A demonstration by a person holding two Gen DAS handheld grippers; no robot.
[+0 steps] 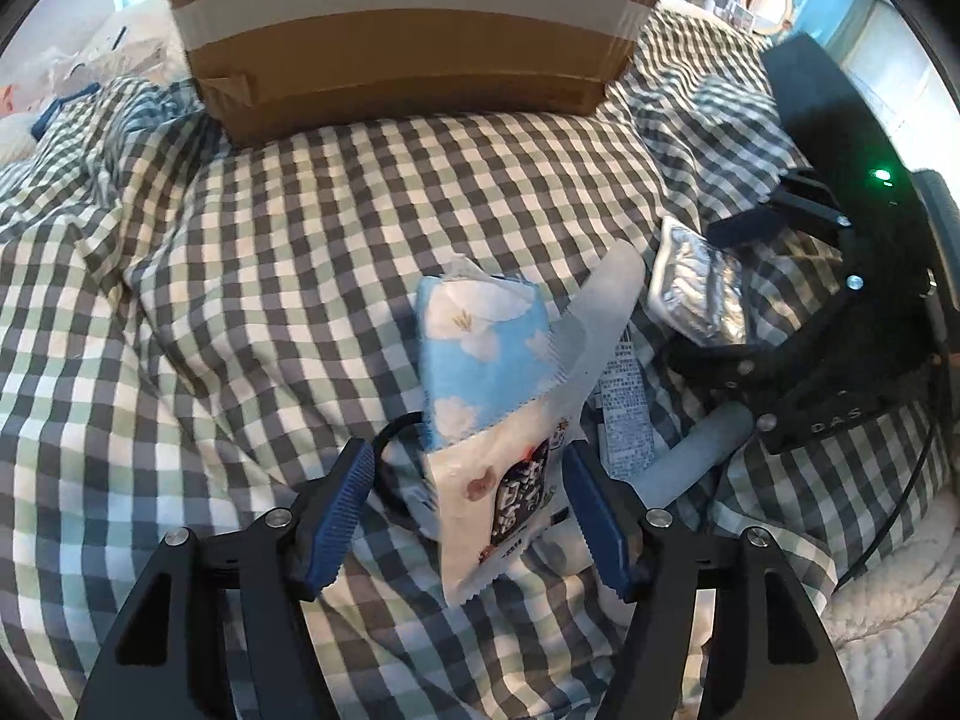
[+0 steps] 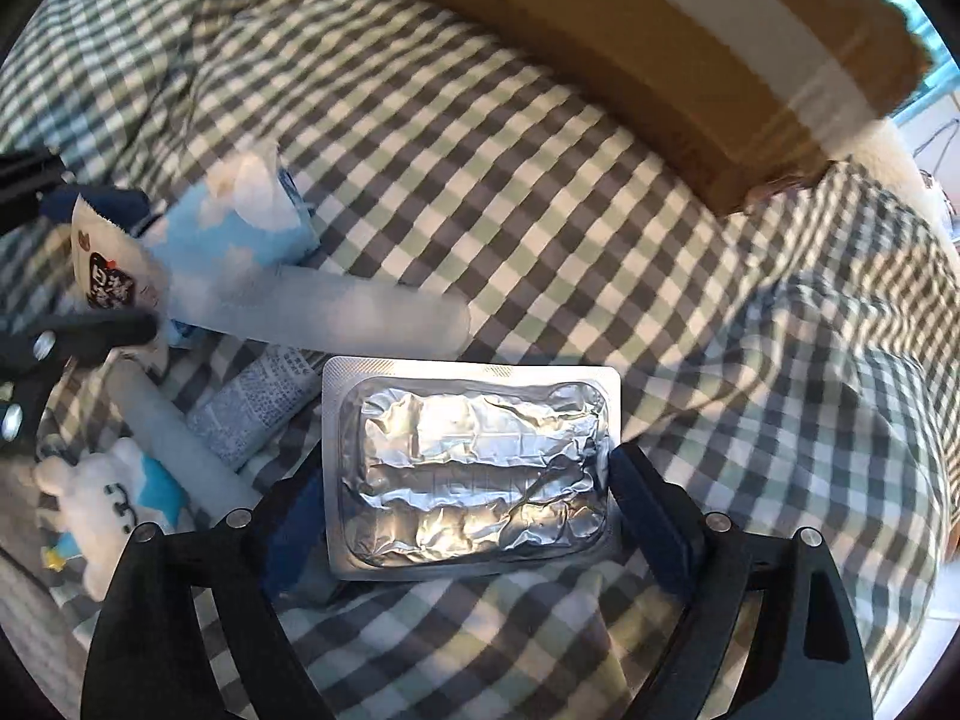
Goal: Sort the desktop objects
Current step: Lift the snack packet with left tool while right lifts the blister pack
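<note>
My left gripper (image 1: pixel 468 453) is open around a white snack packet (image 1: pixel 498 516) that stands on edge. The packet touches the right pad, and a gap shows at the left pad. It leans on a blue tissue pack with clouds (image 1: pixel 474 348). A black hair tie (image 1: pixel 390 468) lies under them. My right gripper (image 2: pixel 468 462) is shut on a silver foil blister pack (image 2: pixel 474 420), one pad at each short edge, low over the checked cloth (image 2: pixel 540 228). The same pack (image 1: pixel 696 294) appears to the right in the left wrist view.
A taped cardboard box (image 1: pixel 408 42) sits at the far side of the cloth. Beside the grippers lie two frosted tubes (image 2: pixel 360 318) (image 2: pixel 180 444), a printed tube (image 2: pixel 258 408) and a white plush toy (image 2: pixel 102 504). A white fleece blanket (image 1: pixel 900 588) borders the cloth.
</note>
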